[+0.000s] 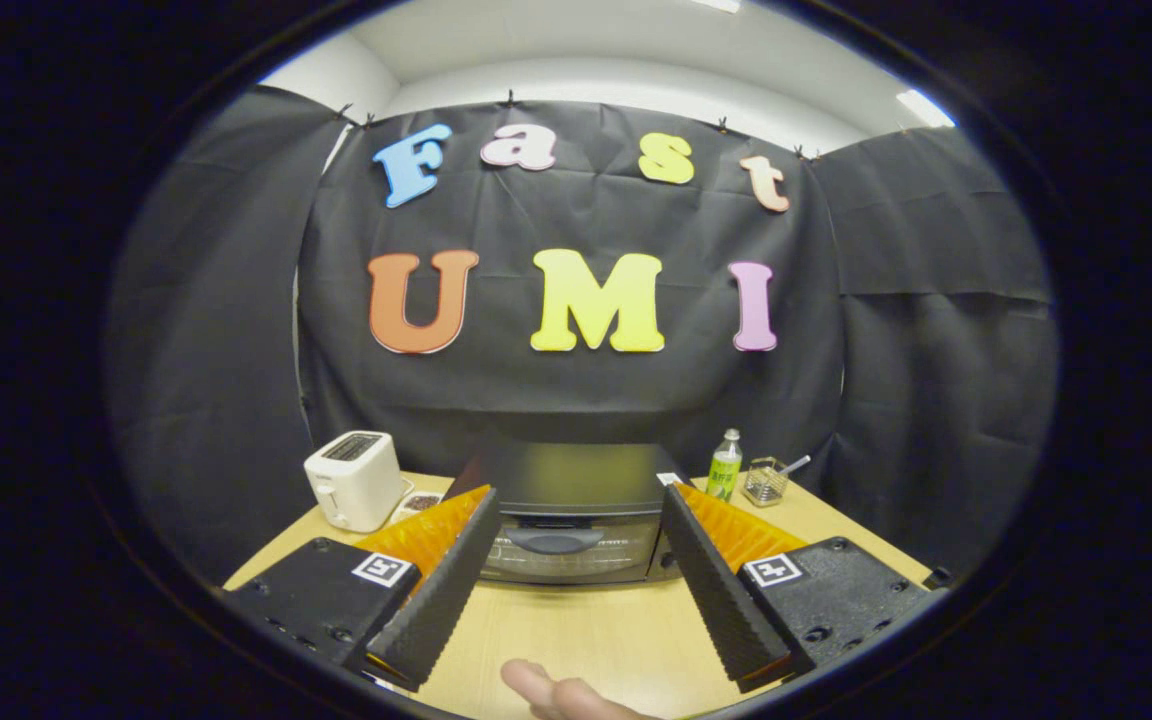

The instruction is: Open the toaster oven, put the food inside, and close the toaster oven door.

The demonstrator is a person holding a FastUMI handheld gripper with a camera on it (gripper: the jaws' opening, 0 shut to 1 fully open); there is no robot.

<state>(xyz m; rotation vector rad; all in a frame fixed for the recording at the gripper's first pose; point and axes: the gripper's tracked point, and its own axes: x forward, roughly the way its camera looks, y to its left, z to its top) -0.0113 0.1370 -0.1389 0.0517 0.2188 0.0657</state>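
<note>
the toaster oven [568,520] is partly hidden: the two gripper fingers [446,590] cover its lower corners on either side, so just its dark top, its door [566,552] and the curved handle [556,541] show between them. any markings on the door are too small to make out. it sits at the back of the wooden table [576,630], against the black cloth wall, straight ahead of the gripper [576,540] and beyond the fingertips. the door is closed, upright, with the handle near its top edge.

the gripper is released, its fingers spread wide with nothing between them but bare table and the oven beyond. a person's fingertip [546,690] pokes in at the near edge of the table, cut off, so the rest of the hand is hidden.

left of the oven stands a white toaster [354,478], with a small flat item just beside it that is hard to identify. right of the oven are a green-labelled bottle [725,466] and a small wire basket [765,482] with something sticking out of it.
</note>
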